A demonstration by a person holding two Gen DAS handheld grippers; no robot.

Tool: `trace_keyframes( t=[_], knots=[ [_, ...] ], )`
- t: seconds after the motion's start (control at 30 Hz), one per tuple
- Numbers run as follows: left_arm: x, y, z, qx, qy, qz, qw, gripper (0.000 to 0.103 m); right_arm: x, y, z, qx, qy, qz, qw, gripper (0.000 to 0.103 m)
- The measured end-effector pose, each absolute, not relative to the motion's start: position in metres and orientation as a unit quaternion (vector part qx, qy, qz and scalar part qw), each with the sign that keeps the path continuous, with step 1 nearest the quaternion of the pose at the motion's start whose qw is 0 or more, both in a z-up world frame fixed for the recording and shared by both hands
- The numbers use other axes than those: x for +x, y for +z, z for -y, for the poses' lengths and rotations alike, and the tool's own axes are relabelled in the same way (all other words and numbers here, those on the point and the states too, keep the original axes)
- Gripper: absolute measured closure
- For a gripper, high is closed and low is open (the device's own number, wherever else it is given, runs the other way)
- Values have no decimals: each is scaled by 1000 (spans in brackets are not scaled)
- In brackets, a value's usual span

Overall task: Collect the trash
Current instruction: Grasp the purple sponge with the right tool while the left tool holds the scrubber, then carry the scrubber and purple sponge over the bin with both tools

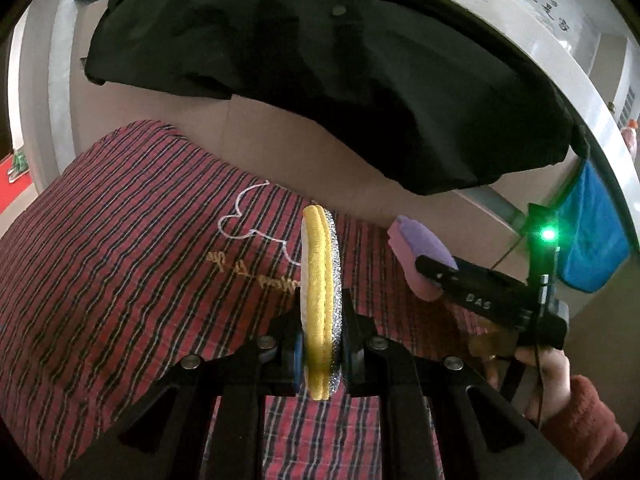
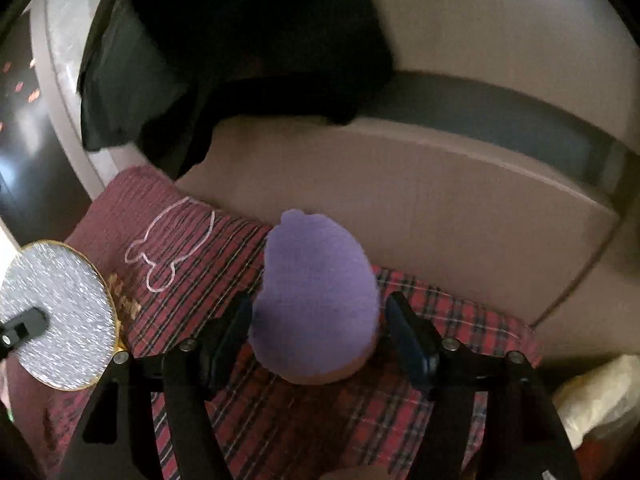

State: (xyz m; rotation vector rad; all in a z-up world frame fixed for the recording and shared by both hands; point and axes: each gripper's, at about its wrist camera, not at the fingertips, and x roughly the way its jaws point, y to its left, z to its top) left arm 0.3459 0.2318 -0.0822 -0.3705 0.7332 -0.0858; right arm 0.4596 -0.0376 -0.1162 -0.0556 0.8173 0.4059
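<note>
A round scouring pad (image 1: pixel 318 264), yellow with a silver face, stands on edge between the pads of my left gripper (image 1: pixel 320 344), which is shut on it. The right wrist view shows its silver face (image 2: pixel 60 316) at the far left, held above the bedding. A purple pad with a pink underside (image 2: pixel 316 280) lies between the fingers of my right gripper (image 2: pixel 318 320). That gripper stands wide open, with a gap showing on the pad's right side. In the left wrist view the purple pad (image 1: pixel 416 240) sits at the tip of the right gripper.
Red plaid bedding (image 1: pixel 120 260) with a white outline drawing covers the surface below. A black garment (image 1: pixel 320 80) hangs above it. A beige panel (image 2: pixel 440 200) stands behind, a blue cloth (image 1: pixel 592 232) hangs at right, and a white bag (image 2: pixel 600 392) lies at lower right. A hand in a red sleeve (image 1: pixel 560 384) holds the right gripper.
</note>
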Motion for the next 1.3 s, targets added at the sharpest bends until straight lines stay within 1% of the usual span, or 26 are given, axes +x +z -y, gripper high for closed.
trace_keyframes(
  t=[0.07, 0.17, 0.3, 0.43, 0.57, 0.83, 1.13, 1.3],
  knots=[
    [345, -84, -235, -185, -41, -357, 915, 89, 466, -119, 27, -44, 194, -404, 893, 32],
    [345, -85, -239, -189, -35, -356, 914, 89, 474, -121, 22, -65, 184, -410, 891, 32],
    [341, -86, -239, -180, -26, -352, 918, 89, 476, -121, 16, -80, 174, -420, 887, 38],
    [336, -83, -234, -174, -23, -347, 921, 89, 460, -109, 23, -54, 204, -410, 888, 39],
    [326, -74, -228, -175, -20, -337, 925, 89, 433, -86, 24, -61, 210, -384, 897, 39],
    [290, -39, -206, -140, 0, -292, 946, 89, 370, -42, 18, -66, 238, -354, 902, 39],
    [239, 21, -172, -94, 7, -216, 972, 89, 309, 18, 47, -59, 246, -282, 925, 39],
    [219, 45, -144, -78, -11, -179, 981, 89, 281, 39, 59, -55, 240, -244, 938, 39]
  ],
)
